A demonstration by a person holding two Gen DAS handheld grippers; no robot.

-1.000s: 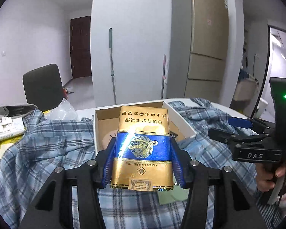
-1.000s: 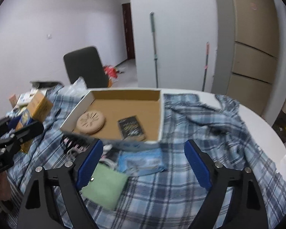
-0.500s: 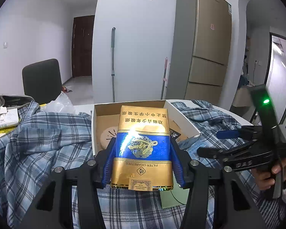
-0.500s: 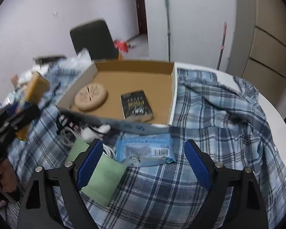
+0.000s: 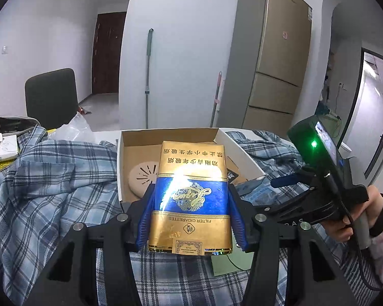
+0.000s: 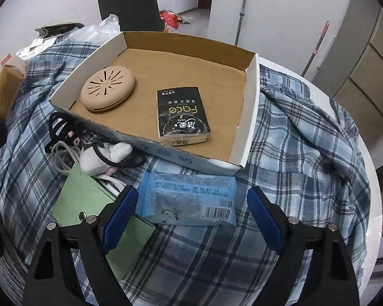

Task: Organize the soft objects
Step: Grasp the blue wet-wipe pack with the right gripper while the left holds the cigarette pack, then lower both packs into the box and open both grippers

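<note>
My left gripper (image 5: 190, 216) is shut on a gold and blue cigarette pack (image 5: 191, 199), held above the plaid cloth in front of the shallow cardboard box (image 5: 120, 168). My right gripper (image 6: 190, 219) is open and hangs just over a blue tissue packet (image 6: 189, 204) lying in front of the box (image 6: 250, 117). Inside the box lie a round beige disc (image 6: 107, 90) and a black tissue pack (image 6: 182, 116). The right gripper also shows in the left wrist view (image 5: 288, 191), on the right.
A blue plaid shirt (image 6: 306, 153) covers the round white table (image 6: 370, 163). A green pad (image 6: 84, 204), white cables, a white sock (image 6: 102, 156) and a black hair clip (image 6: 61, 127) lie left of the blue packet. A black chair (image 5: 51, 94) stands behind.
My right gripper has moved down and forward, closer to the blue tissue packet. My left gripper holds the cigarette pack nearly still, shifted a little toward the box.
</note>
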